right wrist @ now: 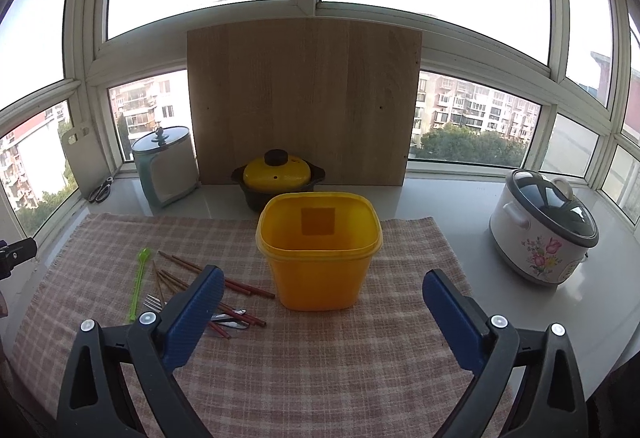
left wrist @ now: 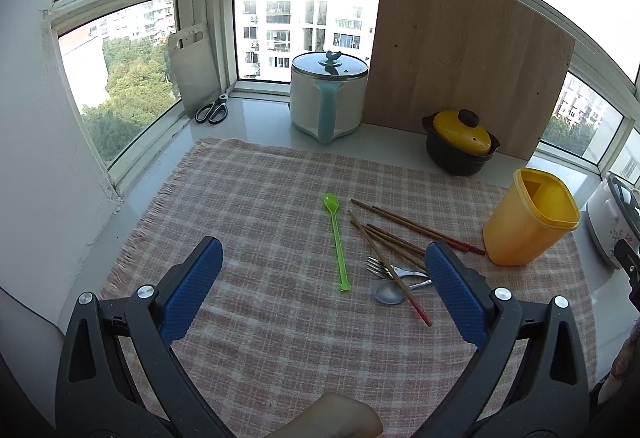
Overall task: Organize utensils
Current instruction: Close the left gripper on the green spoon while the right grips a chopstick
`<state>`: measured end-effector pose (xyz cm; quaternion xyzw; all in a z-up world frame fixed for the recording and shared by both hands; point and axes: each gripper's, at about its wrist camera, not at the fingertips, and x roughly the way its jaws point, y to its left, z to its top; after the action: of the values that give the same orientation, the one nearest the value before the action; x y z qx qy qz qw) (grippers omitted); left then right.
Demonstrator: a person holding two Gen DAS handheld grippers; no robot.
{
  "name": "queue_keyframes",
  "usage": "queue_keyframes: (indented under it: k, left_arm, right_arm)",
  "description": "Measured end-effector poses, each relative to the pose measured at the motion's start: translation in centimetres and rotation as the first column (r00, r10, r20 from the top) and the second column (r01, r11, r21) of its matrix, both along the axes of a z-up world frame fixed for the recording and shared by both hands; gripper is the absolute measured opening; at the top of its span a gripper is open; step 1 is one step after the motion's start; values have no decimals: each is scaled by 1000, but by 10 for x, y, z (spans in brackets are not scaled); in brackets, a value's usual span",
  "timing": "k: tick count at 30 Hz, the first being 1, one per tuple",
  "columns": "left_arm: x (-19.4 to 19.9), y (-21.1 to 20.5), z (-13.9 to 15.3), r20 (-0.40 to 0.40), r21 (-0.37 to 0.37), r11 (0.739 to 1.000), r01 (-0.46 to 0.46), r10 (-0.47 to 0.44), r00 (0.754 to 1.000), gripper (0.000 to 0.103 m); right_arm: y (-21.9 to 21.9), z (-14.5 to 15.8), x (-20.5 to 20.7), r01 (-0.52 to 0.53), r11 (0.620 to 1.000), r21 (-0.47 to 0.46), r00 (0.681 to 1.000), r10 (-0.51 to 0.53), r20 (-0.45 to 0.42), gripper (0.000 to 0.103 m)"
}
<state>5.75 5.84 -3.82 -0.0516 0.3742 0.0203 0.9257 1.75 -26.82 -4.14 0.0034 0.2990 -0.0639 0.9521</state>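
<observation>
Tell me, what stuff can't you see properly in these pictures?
- Metal fork and spoon handles: left wrist view, behind the left gripper's right finger.
- Chopsticks near ends: right wrist view, partly behind the right gripper's left finger.
- Yellow container floor: right wrist view, hidden by its front wall.

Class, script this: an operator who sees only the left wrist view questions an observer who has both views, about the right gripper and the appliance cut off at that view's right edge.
Operator: I see only a black scrap of the right gripper. How does it stand?
Observer: The right gripper has its jaws wide open and empty, facing the yellow container.
Operator: And the white appliance cut off at my edge?
Observer: It is a white rice cooker with a flower print, standing on the bare counter, off the checked cloth.
</observation>
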Motion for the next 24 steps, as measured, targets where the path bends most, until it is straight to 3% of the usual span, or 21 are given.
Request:
queue_keyframes:
  k: [7,11,21,24]
  left_arm:
    - [14,21,-22,-37,-19,999,41,-41,998,100]
    - [27,23,-37,-90,-45,995,86,-90,992,85]
    - [73,15,-76,-201,-44,991,127,-133,970,84]
    - [90,15,-90,-246,-94,984,154,-173,954,66]
  right_arm:
    - [7,-14,14,-93,995,38,994,95,-59,92]
    - [14,-24,24,-151,986,68,982,157,-101,89]
    - [58,-48,64,-295,950,102,924,311,-223,74]
    - [75,-57,78,-340,932,124,893,361,-267,66]
